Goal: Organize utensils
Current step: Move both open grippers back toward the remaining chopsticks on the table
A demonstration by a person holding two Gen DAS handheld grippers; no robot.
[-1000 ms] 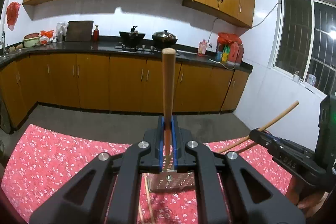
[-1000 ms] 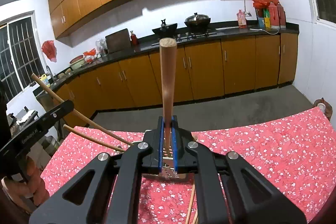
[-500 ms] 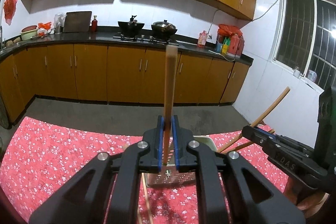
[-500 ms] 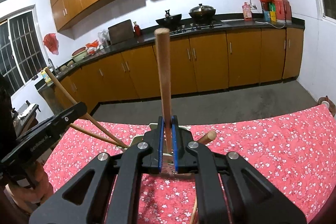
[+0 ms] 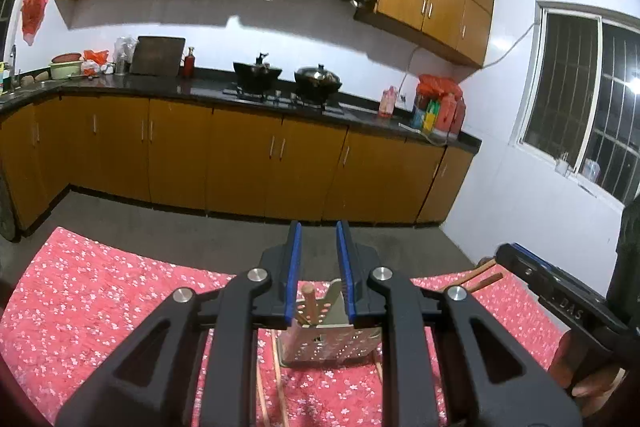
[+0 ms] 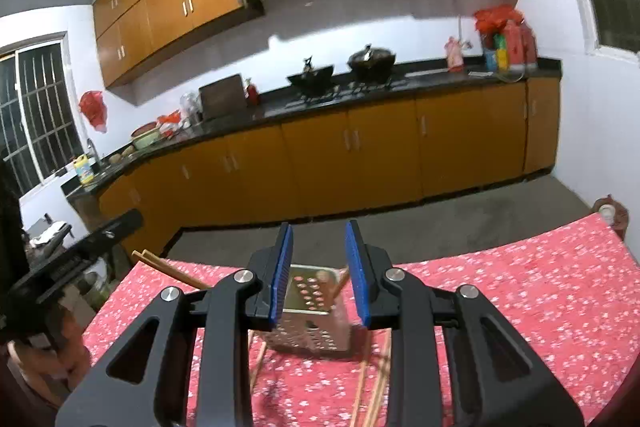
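Note:
A perforated metal utensil holder stands on the red flowered tablecloth. Wooden handles stick up inside it. My left gripper hovers just above and behind the holder. Its jaws are opening and nothing is between the blue pads. My right gripper hangs over the same holder from the other side, its jaws also opening and empty. Each gripper shows at the edge of the other's view: the right gripper and the left gripper.
Loose chopsticks lie on the cloth beside the holder. More wooden handles lean out past the table edge. Beyond the table are a grey floor and kitchen cabinets. A hand holds the right gripper.
Both grippers have let go of the upright wooden-handled utensils, which now sit down in the holder. Both sets of jaws have parted and the grippers have drawn back a little.

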